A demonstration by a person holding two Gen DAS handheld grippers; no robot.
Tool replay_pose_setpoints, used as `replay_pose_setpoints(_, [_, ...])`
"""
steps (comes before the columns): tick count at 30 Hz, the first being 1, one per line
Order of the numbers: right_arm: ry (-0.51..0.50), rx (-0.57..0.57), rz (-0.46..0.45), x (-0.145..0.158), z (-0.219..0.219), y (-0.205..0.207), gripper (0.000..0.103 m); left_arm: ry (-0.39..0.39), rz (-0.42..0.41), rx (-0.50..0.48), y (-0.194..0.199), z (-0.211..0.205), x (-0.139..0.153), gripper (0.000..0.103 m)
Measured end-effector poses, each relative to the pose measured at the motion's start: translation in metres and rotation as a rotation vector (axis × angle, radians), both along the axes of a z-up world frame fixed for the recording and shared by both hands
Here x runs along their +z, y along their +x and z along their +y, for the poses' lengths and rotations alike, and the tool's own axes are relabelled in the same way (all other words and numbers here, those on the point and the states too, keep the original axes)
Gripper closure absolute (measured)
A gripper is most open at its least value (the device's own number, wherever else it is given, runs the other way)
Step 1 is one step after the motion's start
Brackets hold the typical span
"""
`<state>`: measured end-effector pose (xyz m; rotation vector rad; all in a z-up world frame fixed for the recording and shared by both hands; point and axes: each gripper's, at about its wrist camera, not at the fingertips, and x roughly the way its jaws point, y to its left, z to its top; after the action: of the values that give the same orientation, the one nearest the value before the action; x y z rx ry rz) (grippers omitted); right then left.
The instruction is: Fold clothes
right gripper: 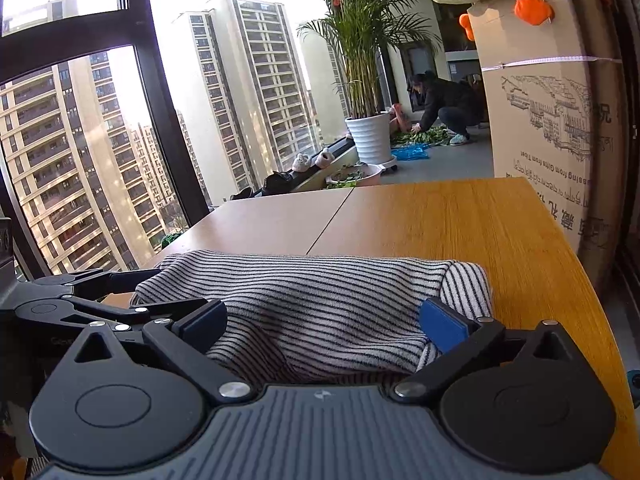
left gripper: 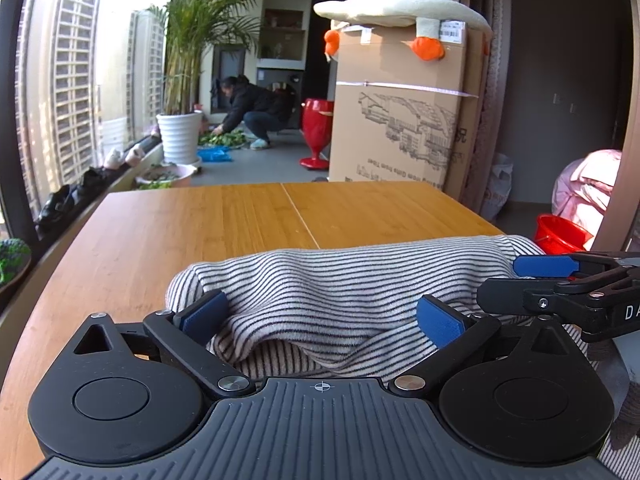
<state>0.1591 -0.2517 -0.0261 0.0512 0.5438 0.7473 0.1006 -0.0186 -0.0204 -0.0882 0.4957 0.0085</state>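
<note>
Both grippers' spread fingers (left gripper: 204, 314) flank the striped garment (left gripper: 340, 292).

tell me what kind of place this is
Likely a high-rise apartment's enclosed balcony or sunroom: tall residential towers outside the window, a potted palm by the glass, and a striped garment on a wooden table.

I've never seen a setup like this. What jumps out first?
A striped garment lies bunched on the wooden table, with both grippers' blue-padded jaws spread wide around it: left gripper, right gripper. Behind stands a big cardboard box topped by a plush goose.
</note>
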Motion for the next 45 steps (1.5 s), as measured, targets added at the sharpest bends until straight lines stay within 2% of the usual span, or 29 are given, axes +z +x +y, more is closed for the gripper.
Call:
replay_pose_setpoints(20, [-0.002,0.001,0.000,-0.006,0.009,0.014,0.000,0.000,-0.001,-0.001,0.000,0.000,0.001,0.000])
replay_pose_setpoints(24, [-0.022,0.038,0.028,-0.008,0.011,0.020,0.000,-0.001,-0.001,-0.001,0.000,0.000,0.001,0.000])
replay_pose_setpoints(29, [-0.001,0.095,0.058,-0.009,0.007,0.025,0.000,0.002,0.001,0.001,0.000,-0.001,0.001,0.000])
replay_pose_setpoints(34, [0.048,0.089,0.068,-0.004,-0.002,0.024,0.000,-0.011,0.002,-0.003,-0.001,0.002,0.000,0.000])
replay_pose_setpoints(36, [0.078,0.065,0.073,0.007,-0.006,0.024,0.011,-0.027,0.002,-0.006,-0.002,0.004,0.000,0.000])
replay_pose_setpoints(38, [0.122,0.063,0.048,0.025,-0.009,0.023,0.045,-0.035,0.001,-0.008,-0.002,0.006,0.000,0.000])
replay_pose_setpoints(39, [0.137,0.074,0.040,0.034,-0.007,0.024,0.050,-0.037,0.001,-0.009,-0.002,0.006,0.000,0.000])
replay_pose_setpoints(40, [0.138,0.085,0.043,0.039,-0.002,0.026,0.054,-0.040,0.000,-0.011,-0.001,0.006,0.000,0.000])
replay_pose_setpoints(45, [0.098,0.165,0.047,0.047,0.024,0.036,0.056,-0.091,-0.016,-0.029,-0.009,0.015,0.003,0.000])
